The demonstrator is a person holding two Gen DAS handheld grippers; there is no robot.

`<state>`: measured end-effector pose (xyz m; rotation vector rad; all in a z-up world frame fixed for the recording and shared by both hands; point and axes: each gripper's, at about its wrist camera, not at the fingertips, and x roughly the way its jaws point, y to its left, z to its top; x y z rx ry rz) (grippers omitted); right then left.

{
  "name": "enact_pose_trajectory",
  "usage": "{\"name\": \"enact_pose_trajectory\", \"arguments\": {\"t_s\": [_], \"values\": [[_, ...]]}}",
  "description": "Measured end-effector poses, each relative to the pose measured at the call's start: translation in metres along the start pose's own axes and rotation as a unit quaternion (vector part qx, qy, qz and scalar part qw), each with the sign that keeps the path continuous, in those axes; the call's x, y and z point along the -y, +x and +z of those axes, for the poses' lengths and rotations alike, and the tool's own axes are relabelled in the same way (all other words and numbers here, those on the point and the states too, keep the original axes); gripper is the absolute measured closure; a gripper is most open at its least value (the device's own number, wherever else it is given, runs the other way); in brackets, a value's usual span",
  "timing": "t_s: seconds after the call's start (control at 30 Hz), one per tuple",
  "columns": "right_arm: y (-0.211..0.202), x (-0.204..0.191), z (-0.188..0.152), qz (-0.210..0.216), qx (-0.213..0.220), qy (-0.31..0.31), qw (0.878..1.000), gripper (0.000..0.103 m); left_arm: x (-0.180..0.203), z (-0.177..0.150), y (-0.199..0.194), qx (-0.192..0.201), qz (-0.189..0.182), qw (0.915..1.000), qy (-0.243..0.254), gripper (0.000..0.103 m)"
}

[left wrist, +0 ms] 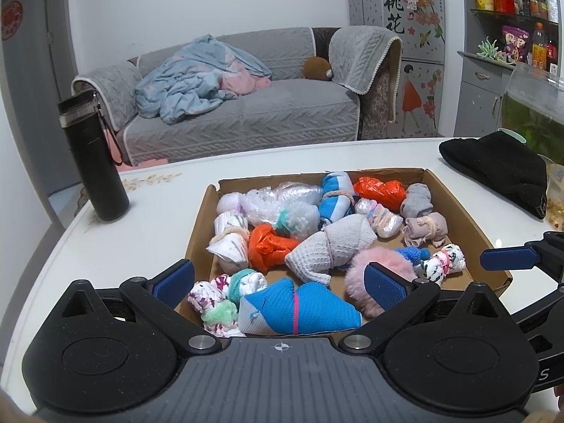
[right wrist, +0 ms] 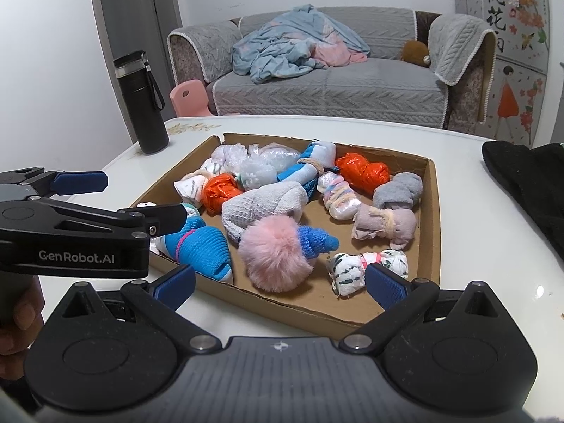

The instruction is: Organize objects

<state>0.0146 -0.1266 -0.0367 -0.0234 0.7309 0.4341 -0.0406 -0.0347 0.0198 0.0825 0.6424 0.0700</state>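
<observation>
A white table (left wrist: 141, 232) fills the foreground of both wrist views. Behind it stands a grey sofa (left wrist: 268, 105) with a crumpled blue and pink blanket (left wrist: 197, 77) on its seat, and a fridge (left wrist: 416, 35) covered in flower stickers stands to the sofa's right. A tall black flask (left wrist: 93, 155) stands upright on the table's far left, well apart from a black knit cap (left wrist: 500, 169) lying on the far right.

A shallow cardboard tray (left wrist: 465, 211) sits in the middle of the table, crowded with tied bundles. Two orange plastic bundles (left wrist: 269, 246) lie among clear plastic bundles, a grey knit bundle (left wrist: 335, 243) rests near the centre, and a pink pompom (right wrist: 273, 250) lies at the near side, touching a small blue knit hat (right wrist: 317, 241). A blue sock bundle (left wrist: 299, 305) lies at the tray's near edge, and a floral bundle (right wrist: 370, 268) sits in the near right corner.

The left gripper (left wrist: 278, 282) hovers at the tray's near edge, its fingers spread wide and holding nothing. The right gripper (right wrist: 278, 282) is likewise spread and empty, just short of the tray.
</observation>
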Motion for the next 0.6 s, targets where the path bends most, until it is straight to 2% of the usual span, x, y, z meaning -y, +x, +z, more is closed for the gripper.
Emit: {"name": "enact_pose_trajectory", "arguments": {"t_s": [0.4, 0.6], "values": [[0.0001, -0.0007, 0.0, 0.001, 0.0, -0.002, 1.0, 0.001, -0.0011, 0.002, 0.0004, -0.002, -0.004, 1.0, -0.003, 0.0], [-0.0018, -0.0004, 0.0016, 0.001, 0.004, 0.0, 1.0, 0.001, -0.0059, 0.0064, -0.0051, 0.013, -0.007, 0.9999, -0.003, 0.0]]}}
